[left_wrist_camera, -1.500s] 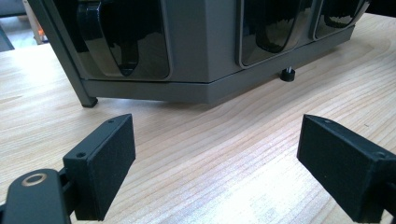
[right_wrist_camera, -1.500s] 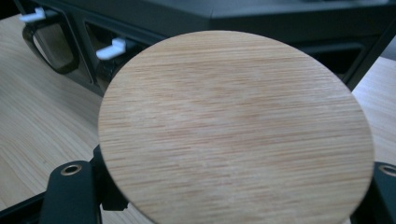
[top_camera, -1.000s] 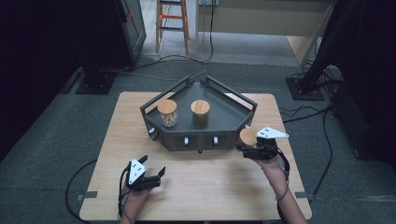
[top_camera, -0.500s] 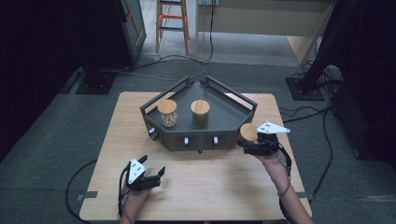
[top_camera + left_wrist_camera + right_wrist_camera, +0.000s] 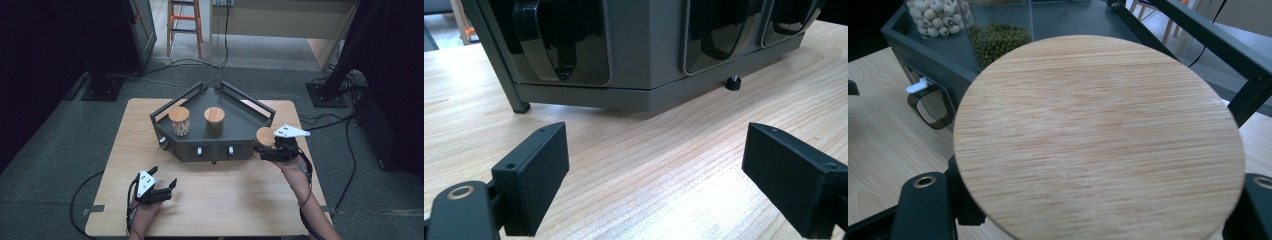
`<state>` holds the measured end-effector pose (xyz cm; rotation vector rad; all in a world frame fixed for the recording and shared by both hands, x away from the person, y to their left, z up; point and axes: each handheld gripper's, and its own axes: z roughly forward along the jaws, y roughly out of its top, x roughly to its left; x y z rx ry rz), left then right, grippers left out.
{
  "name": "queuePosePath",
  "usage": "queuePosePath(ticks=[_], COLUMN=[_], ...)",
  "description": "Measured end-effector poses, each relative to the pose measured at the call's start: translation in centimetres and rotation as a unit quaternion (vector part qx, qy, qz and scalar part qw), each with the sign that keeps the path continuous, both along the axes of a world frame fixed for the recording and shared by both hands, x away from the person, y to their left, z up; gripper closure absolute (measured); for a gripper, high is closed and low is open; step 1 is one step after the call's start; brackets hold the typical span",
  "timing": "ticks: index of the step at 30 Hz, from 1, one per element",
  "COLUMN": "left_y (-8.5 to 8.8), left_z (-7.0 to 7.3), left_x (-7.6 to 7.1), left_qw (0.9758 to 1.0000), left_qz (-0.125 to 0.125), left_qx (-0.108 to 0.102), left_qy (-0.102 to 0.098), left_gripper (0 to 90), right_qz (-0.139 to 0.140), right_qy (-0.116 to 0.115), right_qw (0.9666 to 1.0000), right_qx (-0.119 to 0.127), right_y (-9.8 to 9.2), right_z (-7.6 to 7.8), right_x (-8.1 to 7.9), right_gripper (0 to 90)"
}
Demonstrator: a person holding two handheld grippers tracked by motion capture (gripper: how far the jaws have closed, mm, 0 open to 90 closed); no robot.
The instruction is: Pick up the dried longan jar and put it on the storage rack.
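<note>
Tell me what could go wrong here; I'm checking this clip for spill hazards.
The right gripper holds a wooden-lidded jar close beside the dark rack's corner, so it could knock the rail. If the grip is on the lid alone, the jar could drop off. Two jars, one of white beads and one of green beans, already stand on the rack and could be bumped.

Round wooden lid close up; behind it bean jar, grey tray.

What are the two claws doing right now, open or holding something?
Left claw: open, empty, low over the wooden table.
Right claw: shut on a jar with a wooden lid, beside the dark tray.
</note>
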<state>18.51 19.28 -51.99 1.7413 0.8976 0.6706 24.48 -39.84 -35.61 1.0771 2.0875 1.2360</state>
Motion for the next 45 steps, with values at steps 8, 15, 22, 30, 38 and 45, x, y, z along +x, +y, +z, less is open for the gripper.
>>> queuePosePath(ticks=[8, 15, 22, 30, 38, 45], left_y=[-0.3, -0.2, -0.3, -0.2, -0.2, -0.2], left_z=[0.1, 0.1, 0.1, 0.1, 0.1, 0.1], left_x=[0.0, 0.0, -0.1, 0.0, 0.0, 0.0], left_qw=[1.0000, 1.0000, 1.0000, 1.0000, 1.0000, 1.0000], left_qz=[-0.001, 0.000, -0.001, -0.001, -0.001, -0.001], left_qx=[0.008, 0.008, 0.008, 0.008, 0.007, 0.007], left_qy=[-0.002, -0.001, -0.002, -0.001, -0.001, -0.001], left_gripper=[11.4, 11.4, 11.4, 11.4, 11.4, 11.4], right_qz=[-0.001, 0.000, 0.002, 0.001, 0.007, 0.006], right_qy=[0.001, 0.001, -0.001, -0.001, -0.007, -0.004], right_qw=[1.0000, 1.0000, 1.0000, 1.0000, 1.0000, 1.0000], right_qx=[-0.001, 0.001, -0.002, -0.004, -0.002, -0.001], right_y=[0.2, 0.5, 0.7, 1.1, 1.4, 1.8], right_z=[0.9, 1.3, 1.8, 2.3, 2.2, 2.4], right_x=[0.6, 1.0, 1.3, 1.8, 2.9, 3.8], right_gripper=[25.3, 25.3, 25.4, 25.4, 25.4, 25.4])
